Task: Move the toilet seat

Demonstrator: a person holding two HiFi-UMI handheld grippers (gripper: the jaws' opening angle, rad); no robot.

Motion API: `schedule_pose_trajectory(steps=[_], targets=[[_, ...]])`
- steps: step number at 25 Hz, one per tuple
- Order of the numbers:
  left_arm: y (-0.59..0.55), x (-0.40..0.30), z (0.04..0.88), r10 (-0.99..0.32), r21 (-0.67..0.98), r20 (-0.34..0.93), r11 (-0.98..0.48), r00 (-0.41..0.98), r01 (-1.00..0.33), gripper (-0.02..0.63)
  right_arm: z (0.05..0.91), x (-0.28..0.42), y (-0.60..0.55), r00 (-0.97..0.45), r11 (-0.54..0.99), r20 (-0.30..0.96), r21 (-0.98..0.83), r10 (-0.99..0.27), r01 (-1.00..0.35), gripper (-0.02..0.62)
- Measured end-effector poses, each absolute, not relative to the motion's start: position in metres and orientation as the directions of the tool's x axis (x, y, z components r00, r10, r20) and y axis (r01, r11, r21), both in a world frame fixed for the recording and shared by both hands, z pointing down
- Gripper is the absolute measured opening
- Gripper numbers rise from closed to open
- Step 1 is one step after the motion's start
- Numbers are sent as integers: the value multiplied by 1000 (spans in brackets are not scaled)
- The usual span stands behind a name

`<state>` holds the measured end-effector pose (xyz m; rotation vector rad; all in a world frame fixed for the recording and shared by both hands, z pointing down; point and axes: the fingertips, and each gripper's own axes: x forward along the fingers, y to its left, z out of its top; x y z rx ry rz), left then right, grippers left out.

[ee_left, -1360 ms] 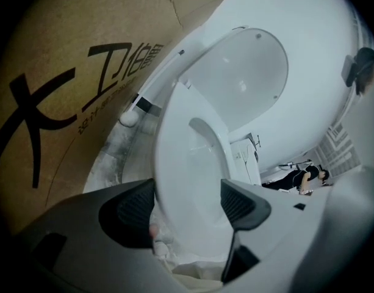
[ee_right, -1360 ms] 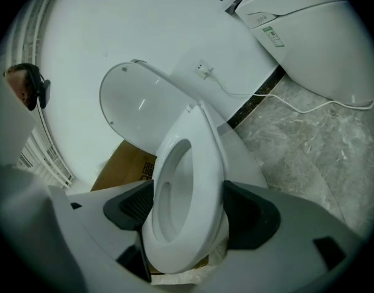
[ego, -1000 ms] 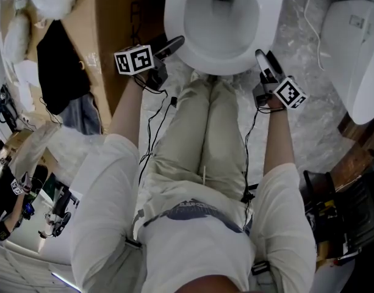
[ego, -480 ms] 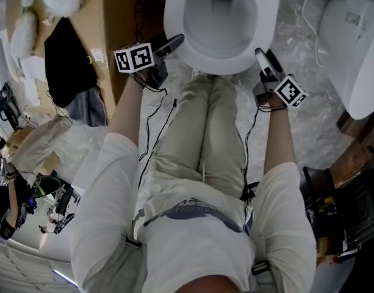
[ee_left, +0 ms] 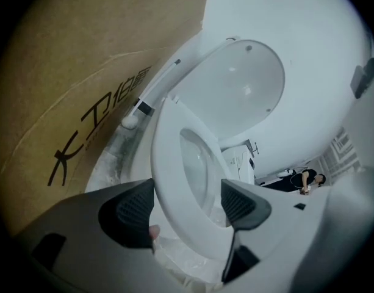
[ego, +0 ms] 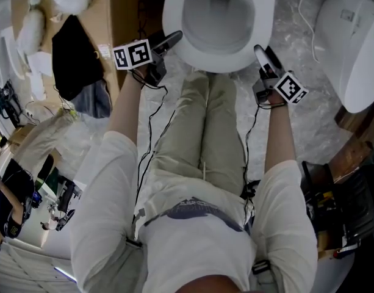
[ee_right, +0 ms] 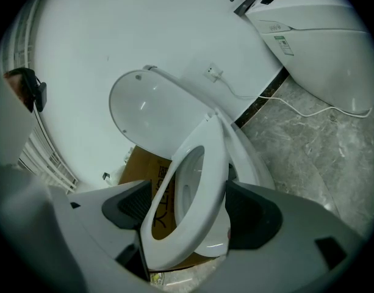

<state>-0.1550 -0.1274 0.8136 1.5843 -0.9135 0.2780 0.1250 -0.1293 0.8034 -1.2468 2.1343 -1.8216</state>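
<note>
While the person stands over the toilet, the head view shows the legs point(ego: 208, 133) pointing at the bowl's front. The left tool point(ego: 173, 39) sits at the left front edge of the toilet seat point(ego: 217, 63), and the right tool point(ego: 260, 54) at its right front edge. A cardboard box point(ego: 122, 17) stands just left of the toilet. A second toilet point(ego: 351, 47) is off to the right on the stone floor point(ego: 296, 121).

Left gripper view: the left tool point(ee_left: 187, 206) has the toilet seat point(ee_left: 174, 182) between its pads point(ee_left: 135, 209). The rim fills the gap from one pad to the other, so the tool is clamped on it. The lid point(ee_left: 235, 96) stands upright behind. Printed cardboard fills the left of the frame.

Right gripper view: the right tool point(ee_right: 183, 209) is likewise clenched across the toilet seat point(ee_right: 202, 194), rim spanning pad to pad. The seat is tilted up, its front edge lifted off the bowl point(ee_right: 251, 163), with the lid point(ee_right: 156, 115) upright against the wall. A white cable point(ee_right: 278, 102) trails over the floor towards the second toilet point(ee_right: 321, 47).
</note>
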Motion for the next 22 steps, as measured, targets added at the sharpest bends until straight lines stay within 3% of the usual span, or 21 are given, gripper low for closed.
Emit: schedule_pose_trajectory(steps=[14, 22], targets=[[-144, -154, 766, -355, 711, 662, 21, 660, -703, 325, 754, 125, -148, -684, -51, 441, -859, -581, -510, 382], [-155, -155, 749, -415, 690, 674, 59, 611, -721, 325, 737, 127, -155, -712, -42, 413, -879, -568, -476, 376]])
